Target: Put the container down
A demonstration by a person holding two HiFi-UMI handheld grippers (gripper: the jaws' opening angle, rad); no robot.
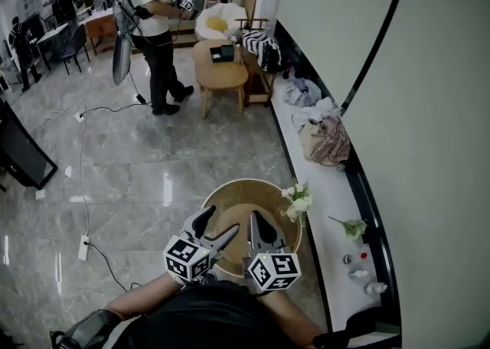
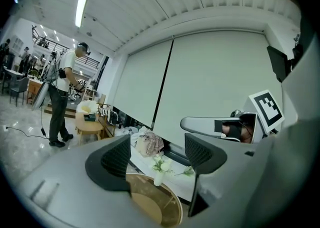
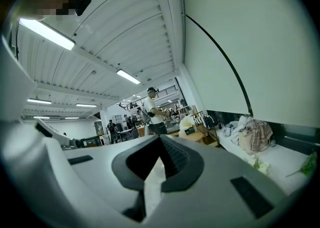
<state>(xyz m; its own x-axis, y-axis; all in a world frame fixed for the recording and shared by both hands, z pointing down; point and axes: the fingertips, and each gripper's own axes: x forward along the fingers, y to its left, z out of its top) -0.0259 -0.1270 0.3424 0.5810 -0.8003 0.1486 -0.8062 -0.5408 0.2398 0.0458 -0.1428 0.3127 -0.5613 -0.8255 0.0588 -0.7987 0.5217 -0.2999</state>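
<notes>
Currently my left claw (image 1: pixel 215 230) is spread and empty, right claw (image 1: pixel 257 231) pressed together, both over the container (image 1: pixel 230 187).

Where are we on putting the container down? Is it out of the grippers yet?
It looks done. The left gripper is open and empty, and the right gripper is shut with nothing visible between its jaws. The round wooden container sits below both, free of them. All that seems left is pulling the grippers away.

My left gripper (image 2: pixel 157 156) holds its fingers (image 2: pixel 116 161) apart with nothing gripped. Framed in the gap is a white flower vase (image 2: pixel 159 175). Just below the vase lies a round wooden container (image 2: pixel 150 206), up and right of it my right gripper (image 2: pixel 200 123), and far left of it a person (image 2: pixel 62 103).
</notes>
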